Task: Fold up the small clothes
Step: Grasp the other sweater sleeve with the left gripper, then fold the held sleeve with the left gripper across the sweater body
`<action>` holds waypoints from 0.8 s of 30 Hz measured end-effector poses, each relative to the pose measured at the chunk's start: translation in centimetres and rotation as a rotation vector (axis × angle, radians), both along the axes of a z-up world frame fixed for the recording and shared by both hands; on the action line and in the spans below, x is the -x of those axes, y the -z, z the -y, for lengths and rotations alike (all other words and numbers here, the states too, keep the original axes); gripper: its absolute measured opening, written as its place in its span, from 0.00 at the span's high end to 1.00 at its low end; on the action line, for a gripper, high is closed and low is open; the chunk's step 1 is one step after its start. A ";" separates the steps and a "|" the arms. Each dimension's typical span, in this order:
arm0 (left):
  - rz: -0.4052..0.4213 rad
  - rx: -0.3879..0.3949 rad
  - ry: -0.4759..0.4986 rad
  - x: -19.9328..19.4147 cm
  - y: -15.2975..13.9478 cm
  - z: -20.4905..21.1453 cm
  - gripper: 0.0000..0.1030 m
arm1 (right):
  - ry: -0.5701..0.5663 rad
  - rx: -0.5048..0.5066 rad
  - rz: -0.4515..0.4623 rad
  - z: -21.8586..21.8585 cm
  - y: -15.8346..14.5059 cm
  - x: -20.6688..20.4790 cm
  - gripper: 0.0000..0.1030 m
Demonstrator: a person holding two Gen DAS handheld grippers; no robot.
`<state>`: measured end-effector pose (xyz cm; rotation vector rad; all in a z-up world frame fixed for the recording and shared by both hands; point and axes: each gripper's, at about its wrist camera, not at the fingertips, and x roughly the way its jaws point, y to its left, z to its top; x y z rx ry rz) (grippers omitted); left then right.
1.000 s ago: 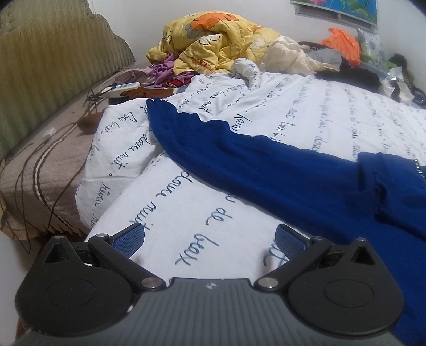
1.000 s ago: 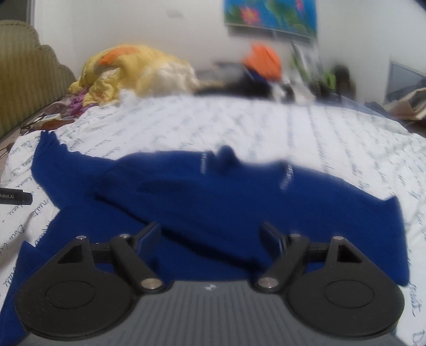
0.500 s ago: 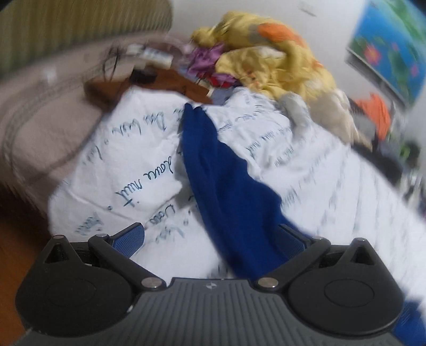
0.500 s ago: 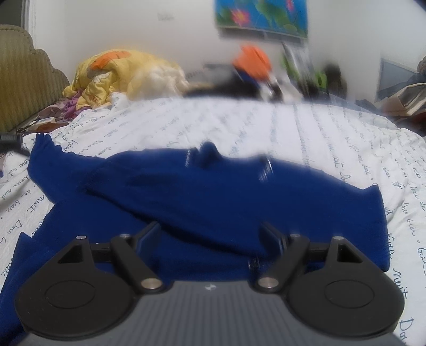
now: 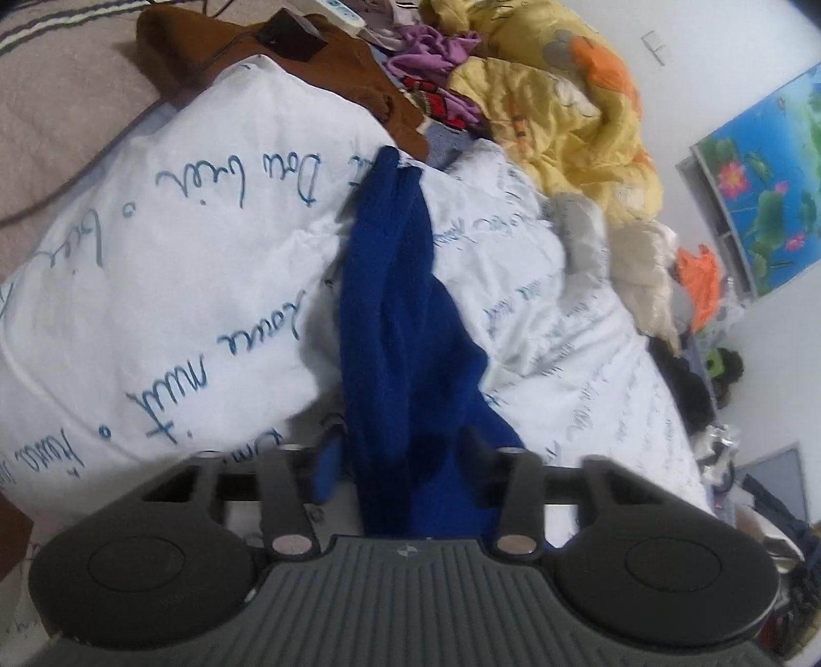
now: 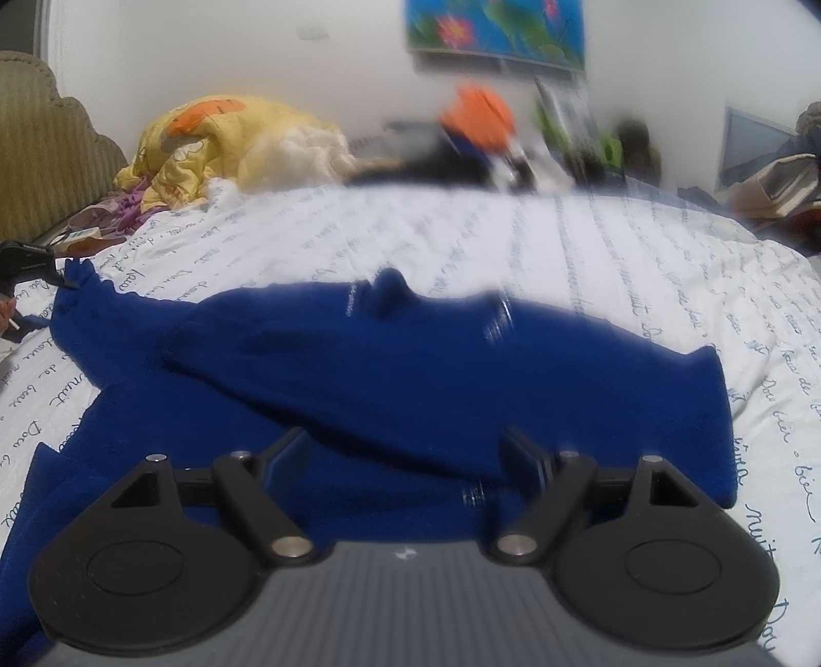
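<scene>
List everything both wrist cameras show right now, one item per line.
sweater: one, blue, spread on the duvet, sleeve stretched toward the left tongs
duvet: one, white with blue script, covering the bed
quilt: one, yellow and orange, bunched at the far end
cloth: one, brown, beside the duvet
picture: one, blue with flowers, on the wall
headboard: one, olive, far left
left tongs: closing, sleeve between them
right tongs: open, over the sweater
</scene>
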<state>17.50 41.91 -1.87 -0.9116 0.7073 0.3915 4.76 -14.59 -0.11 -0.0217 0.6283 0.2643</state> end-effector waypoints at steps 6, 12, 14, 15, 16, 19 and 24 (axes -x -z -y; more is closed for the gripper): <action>-0.028 -0.187 -0.141 0.6 -1.7 1.9 0.98 | 0.006 -0.006 -0.003 0.5 0.0 0.4 0.22; 0.069 -0.601 0.054 0.4 -7.6 12.9 0.98 | 0.062 -0.048 0.010 2.6 -0.4 0.6 0.21; 0.142 -0.634 0.150 0.9 -9.1 17.2 0.98 | 0.094 -0.065 0.007 3.6 -0.4 0.6 0.21; 0.171 -0.642 0.192 1.1 -9.6 19.2 0.98 | 0.109 -0.075 0.005 4.1 -0.4 0.6 0.21; 0.198 -0.645 0.243 1.4 -10.0 21.4 0.98 | 0.122 -0.086 0.000 4.7 -0.3 0.5 0.22; 0.254 -0.638 0.407 1.9 -10.3 27.7 0.98 | 0.162 -0.121 -0.018 6.1 0.1 0.5 0.21; 0.212 -0.647 0.687 2.1 -6.8 37.3 0.95 | 0.225 -0.174 -0.033 8.4 0.6 0.5 0.21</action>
